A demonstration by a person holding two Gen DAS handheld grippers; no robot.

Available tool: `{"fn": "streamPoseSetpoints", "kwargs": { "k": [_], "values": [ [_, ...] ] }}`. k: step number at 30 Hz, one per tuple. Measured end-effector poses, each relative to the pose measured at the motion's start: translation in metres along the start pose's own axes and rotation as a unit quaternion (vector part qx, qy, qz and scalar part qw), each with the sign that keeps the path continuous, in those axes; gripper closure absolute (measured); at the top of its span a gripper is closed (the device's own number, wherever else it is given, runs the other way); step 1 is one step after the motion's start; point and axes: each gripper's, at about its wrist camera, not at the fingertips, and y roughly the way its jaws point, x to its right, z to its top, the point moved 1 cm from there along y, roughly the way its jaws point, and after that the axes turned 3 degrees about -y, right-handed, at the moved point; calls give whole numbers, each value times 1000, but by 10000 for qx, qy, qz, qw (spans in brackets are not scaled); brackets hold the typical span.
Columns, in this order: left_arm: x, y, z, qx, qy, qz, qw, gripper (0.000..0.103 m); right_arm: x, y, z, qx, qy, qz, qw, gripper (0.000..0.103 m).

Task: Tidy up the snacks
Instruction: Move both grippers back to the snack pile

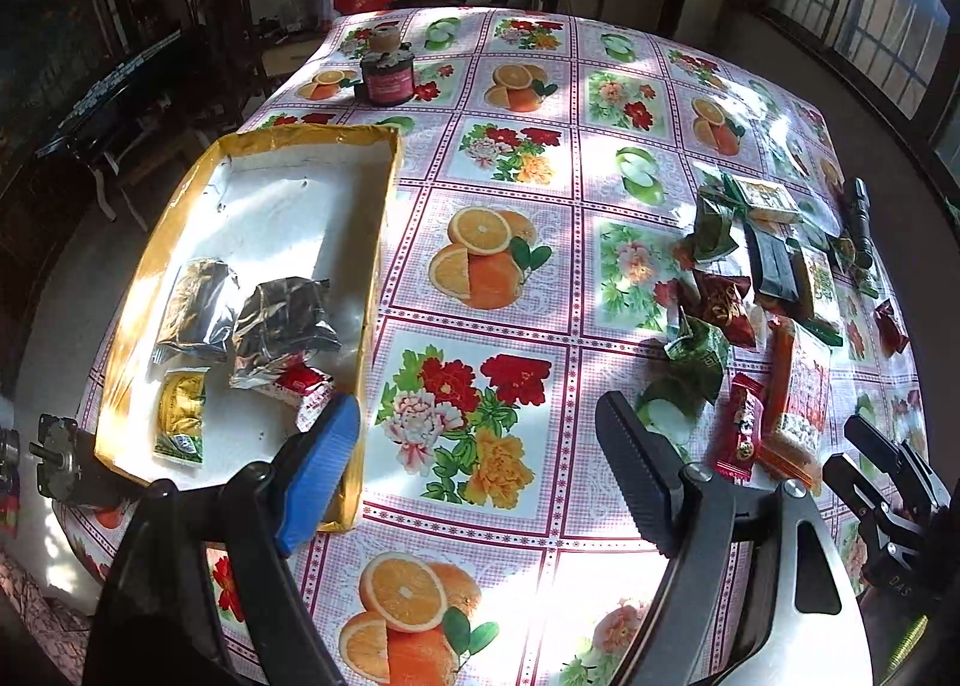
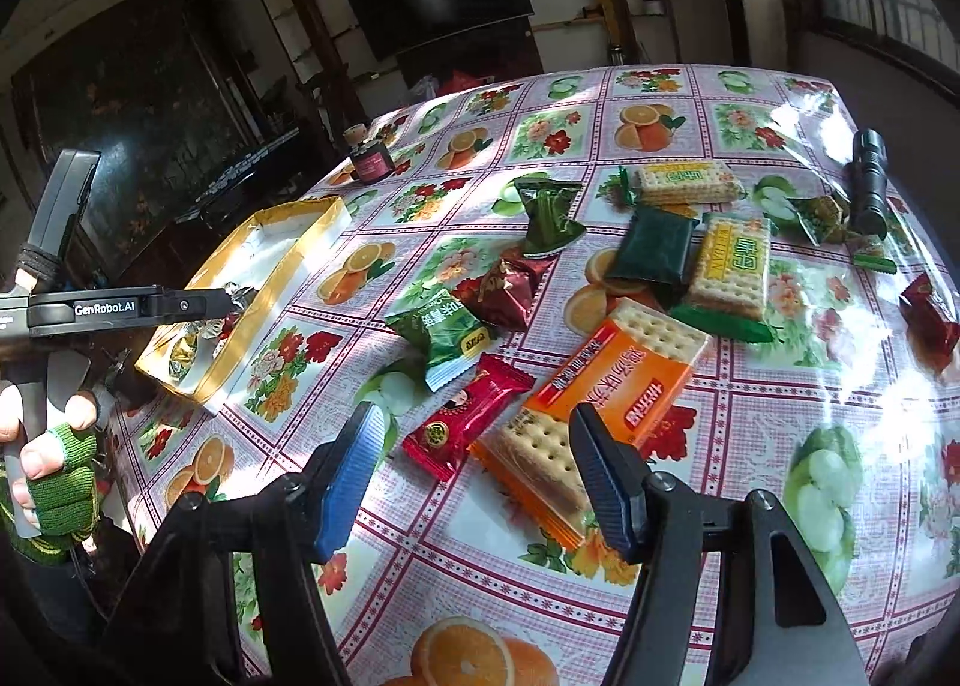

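Note:
A yellow-rimmed box (image 1: 384,218) with a white floor lies at the table's left and holds two silver packets (image 1: 282,320), a yellow-green packet (image 1: 180,416) and a small red one (image 1: 300,383). My left gripper (image 1: 480,464) is open and empty, just right of the box's near corner. Loose snacks lie at the right: an orange cracker pack (image 2: 606,392), a red packet (image 2: 468,416), green packets (image 2: 444,335) and yellow cracker packs (image 2: 729,266). My right gripper (image 2: 480,476) is open and empty, just in front of the red packet and orange pack. The box also shows in the right wrist view (image 2: 282,278).
A dark jar (image 1: 387,74) with a small figure on top stands at the table's far left. A black flashlight (image 2: 870,182) lies at the far right edge. The table wears a fruit-and-flower oilcloth (image 1: 498,266). Dark furniture stands beyond the table.

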Motion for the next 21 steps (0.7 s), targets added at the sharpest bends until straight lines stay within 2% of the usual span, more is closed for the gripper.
{"fn": "streamPoseSetpoints", "kwargs": {
  "k": [11, 21],
  "values": [
    [47, 3, -16, -9, 532, 10, 9986, 22, 31, -18, -14, 82, 298, -227, 9993, 38],
    [57, -2, -18, 240, 668, 250, 9972, 22, 32, -9, -14, -36, 286, -312, 9991, 38]
  ]
}}
